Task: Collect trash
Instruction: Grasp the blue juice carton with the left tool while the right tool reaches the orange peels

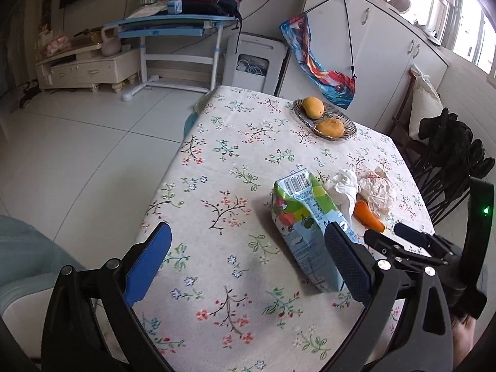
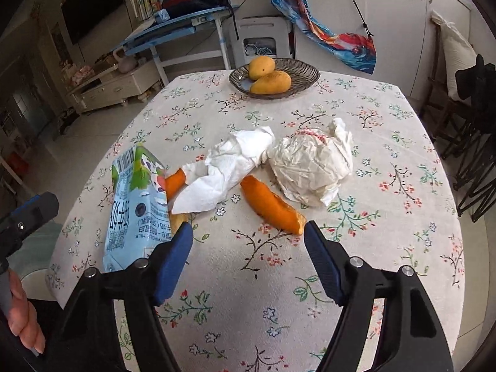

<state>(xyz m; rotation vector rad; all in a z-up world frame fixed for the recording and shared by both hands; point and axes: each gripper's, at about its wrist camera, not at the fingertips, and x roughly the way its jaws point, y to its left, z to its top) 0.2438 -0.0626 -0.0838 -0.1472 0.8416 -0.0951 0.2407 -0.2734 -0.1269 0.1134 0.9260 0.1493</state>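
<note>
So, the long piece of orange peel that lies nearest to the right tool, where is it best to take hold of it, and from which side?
Probably at the middle of the orange peel, from above. It lies flat and alone on the tablecloth, narrow across, so the open right tool could straddle its width. Its near end is ragged, a poorer grip.

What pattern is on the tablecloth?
Small flowers and dark branches on cream tablecloth, clearest in the right wrist view.

milk carton (image 2: pixel 136 204) left of tissue (image 2: pixel 229 167), peel (image 2: pixel 272 206)
</note>
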